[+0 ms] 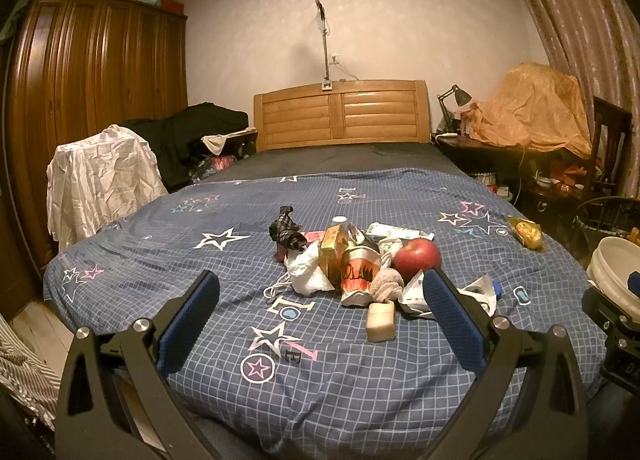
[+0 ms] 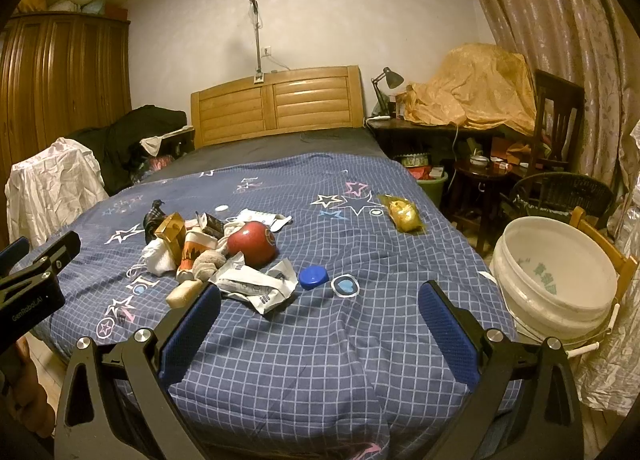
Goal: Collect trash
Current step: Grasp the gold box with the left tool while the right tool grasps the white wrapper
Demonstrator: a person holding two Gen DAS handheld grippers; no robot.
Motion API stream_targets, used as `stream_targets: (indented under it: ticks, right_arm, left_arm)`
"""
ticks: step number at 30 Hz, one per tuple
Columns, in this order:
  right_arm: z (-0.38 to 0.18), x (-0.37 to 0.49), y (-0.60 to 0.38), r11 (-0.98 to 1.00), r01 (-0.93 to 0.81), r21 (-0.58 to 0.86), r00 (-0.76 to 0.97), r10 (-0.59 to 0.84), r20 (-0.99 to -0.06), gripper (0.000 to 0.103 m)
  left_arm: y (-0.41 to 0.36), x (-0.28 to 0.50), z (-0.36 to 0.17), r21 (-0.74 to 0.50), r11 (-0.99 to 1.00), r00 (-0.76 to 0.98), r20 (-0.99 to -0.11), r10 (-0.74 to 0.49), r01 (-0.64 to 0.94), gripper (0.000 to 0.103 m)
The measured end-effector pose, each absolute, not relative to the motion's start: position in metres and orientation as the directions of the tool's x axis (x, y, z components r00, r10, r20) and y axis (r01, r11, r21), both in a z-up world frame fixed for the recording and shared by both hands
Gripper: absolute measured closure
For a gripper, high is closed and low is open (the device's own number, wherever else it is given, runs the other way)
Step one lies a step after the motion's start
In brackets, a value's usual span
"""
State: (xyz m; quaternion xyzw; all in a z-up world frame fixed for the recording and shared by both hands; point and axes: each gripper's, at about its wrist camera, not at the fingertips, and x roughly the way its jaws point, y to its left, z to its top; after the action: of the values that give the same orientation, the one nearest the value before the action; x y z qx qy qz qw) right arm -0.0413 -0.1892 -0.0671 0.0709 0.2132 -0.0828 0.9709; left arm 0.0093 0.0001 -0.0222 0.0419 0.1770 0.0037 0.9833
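Bedroom, blue checked bed (image 1: 360,380) | trash pile (image 1: 352,260) mid-bed, dead ahead of left gripper (image 1: 320,300), ahead-left of right gripper (image 2: 320,306) | both wide open, empty | bucket (image 2: 556,280) off bed's right edge, beside right gripper | left nearer pile, I judge

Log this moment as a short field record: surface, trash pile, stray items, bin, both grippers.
surface: bed with blue checked star-print cover
trash pile: crumpled wrappers, yellow carton, red apple, beige block, clustered mid-bed
stray items: blue cap beside the pile; yellow packet apart, toward the bed's right edge
bin: white bucket, nothing visible inside, beside the bed on the right
left gripper: open, holding nothing
right gripper: open, holding nothing
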Motion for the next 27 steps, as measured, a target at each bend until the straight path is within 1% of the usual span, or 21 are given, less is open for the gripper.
stream_targets:
  ticks: [7, 11, 18, 21, 24, 27]
  right_arm:
    - [-0.077, -0.032, -0.188, 0.975, 0.191, 0.111, 0.879, -0.119, -0.462, 0.005]
    - [-0.085, -0.022, -0.189, 0.975, 0.19, 0.113, 0.864, -0.111, -0.491, 0.005]
    - [-0.107, 0.009, -0.183, 0.984, 0.144, 0.102, 0.828, -0.063, -0.557, 0.005]
    - [-0.117, 0.026, -0.176, 0.994, 0.083, 0.077, 0.816, -0.024, -0.577, 0.005]
    - [-0.126, 0.046, -0.167, 1.0, -0.02, 0.005, 0.818, 0.019, -0.576, 0.005]
    - [-0.13, 0.066, -0.158, 0.992, -0.106, -0.071, 0.819, 0.047, -0.572, 0.005]
  left_arm:
    - [0.009, 0.017, -0.034, 0.092, 0.996, 0.925, -0.377, 0.039, -0.004, 0.005]
    - [0.03, 0.027, -0.046, 0.092, 0.995, 0.909, -0.408, 0.083, -0.05, 0.005]
    - [0.071, 0.041, -0.064, 0.044, 0.993, 0.883, -0.454, 0.118, -0.11, 0.005]
    - [0.079, 0.048, -0.072, 0.009, 0.996, 0.874, -0.479, 0.08, -0.086, 0.005]
    - [0.074, 0.055, -0.079, -0.018, 1.0, 0.863, -0.504, -0.001, -0.009, 0.005]
    - [0.059, 0.059, -0.086, 0.018, 0.998, 0.859, -0.51, -0.041, 0.058, 0.005]
